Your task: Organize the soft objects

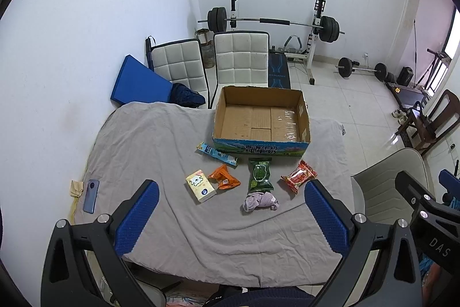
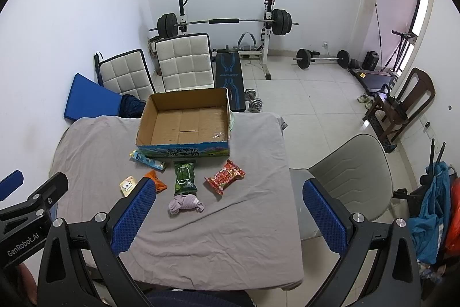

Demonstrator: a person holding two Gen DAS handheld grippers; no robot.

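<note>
Not yet started: cardboard box (image 1: 260, 117) sitting empty ahead of both wide-spread tools, left tool (image 1: 230, 209) and right tool (image 2: 228, 209); six soft items lying between, awaiting packing.

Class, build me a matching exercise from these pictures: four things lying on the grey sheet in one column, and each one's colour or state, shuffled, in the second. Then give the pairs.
Column one:
1. cardboard box
2. crumpled cloth
3. middle snack packet
4. phone

Column two:
a. green
b. open and empty
c. bunched up, lilac
d. blue, flat near the sheet's left edge

Pairs: 1-b, 2-c, 3-a, 4-d
</note>
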